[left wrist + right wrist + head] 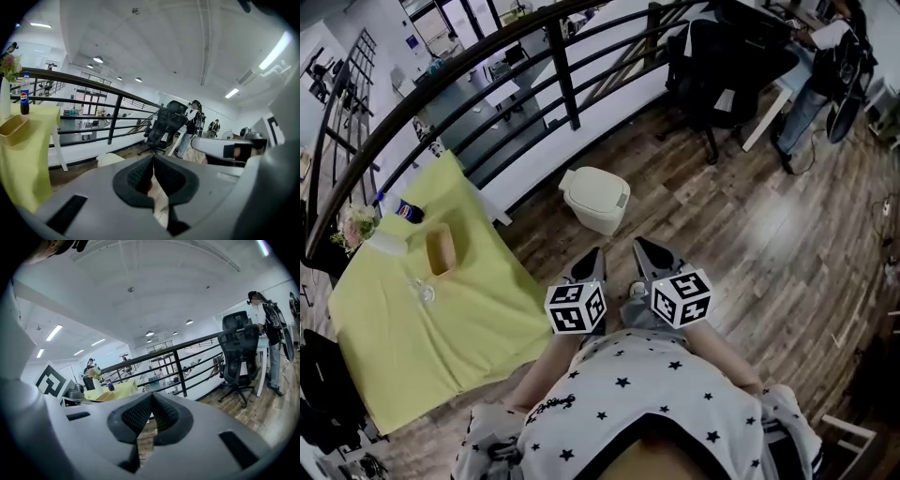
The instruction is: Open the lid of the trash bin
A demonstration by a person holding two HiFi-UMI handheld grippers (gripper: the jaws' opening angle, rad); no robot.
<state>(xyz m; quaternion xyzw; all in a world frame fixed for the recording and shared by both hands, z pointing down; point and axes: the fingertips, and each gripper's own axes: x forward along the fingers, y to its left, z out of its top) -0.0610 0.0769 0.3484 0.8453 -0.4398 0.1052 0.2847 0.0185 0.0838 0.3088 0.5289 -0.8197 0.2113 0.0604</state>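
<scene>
The trash bin (595, 199) sits on the wood floor (741, 234), close to the black railing (562, 66) and just past the corner of the yellow tabletop (422, 328). Its lid (592, 186) looks shut. The left gripper (596, 253) and the right gripper (639, 246) are held side by side close to the person's tummy, well apart from the bin. On both, the fingers are pressed together with nothing between them. So I think the job has not started yet. To do it well, the person should bring one gripper forward and down to the bin, since it is low on the floor. I cannot tell from here how the lid opens. If it lifts, the fingers should open a little, slip around the front edge of the lid, pinch it softly and tip it up slowly. The bin looks light, so a hard pull could knock it over. The other gripper could press on the bin's side so it does not slide.
</scene>
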